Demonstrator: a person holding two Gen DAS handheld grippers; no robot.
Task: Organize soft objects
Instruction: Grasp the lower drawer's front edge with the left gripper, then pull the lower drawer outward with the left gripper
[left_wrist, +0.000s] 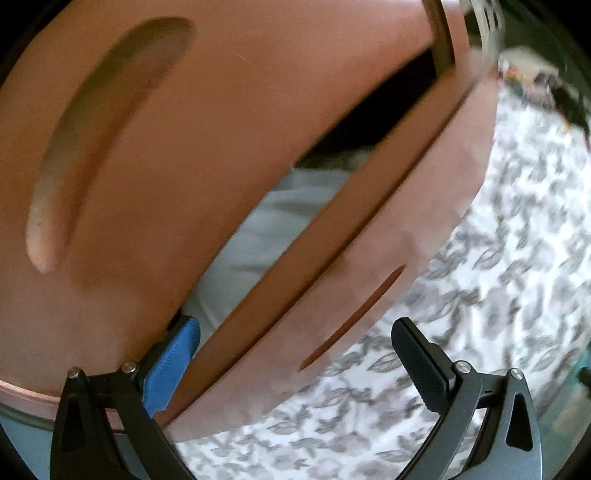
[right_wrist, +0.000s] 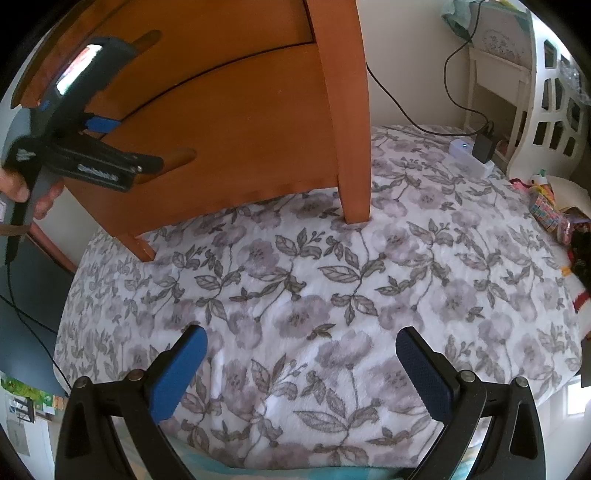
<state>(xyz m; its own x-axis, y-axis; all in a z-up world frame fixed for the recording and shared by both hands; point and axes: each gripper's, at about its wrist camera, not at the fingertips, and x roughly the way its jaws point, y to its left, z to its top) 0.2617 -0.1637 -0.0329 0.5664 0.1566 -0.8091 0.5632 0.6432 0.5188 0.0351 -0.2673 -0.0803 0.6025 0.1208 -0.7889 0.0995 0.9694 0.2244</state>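
Soft objects: small colourful heap (right_wrist: 554, 218) at the bed's far right edge, partly cut off; kind cannot be told.
Drawer (left_wrist: 229, 155): wooden, pulled out beside the bed; pale cloth (left_wrist: 280, 221) showing in the gap, likely the storage place.
Blanket (right_wrist: 332, 295): floral, spread over the bed, bare in the middle.
Left gripper (left_wrist: 295, 362): jaws spread, holding nothing, blue pad against the drawer front.
Right gripper (right_wrist: 299, 373): jaws spread, empty, hovering over the blanket, well apart from the heap.
Step, judged: drawer being opened before anything is fetched.
Doing it well: pull straight and level; send the right gripper across to the heap, pinching one item at its middle.
Left wrist view only: cloth inside the drawer, handle slots close up.
Right wrist view only: left gripper with a hand (right_wrist: 22, 192) on it, heap, cable (right_wrist: 406, 110), white furniture (right_wrist: 546, 103).
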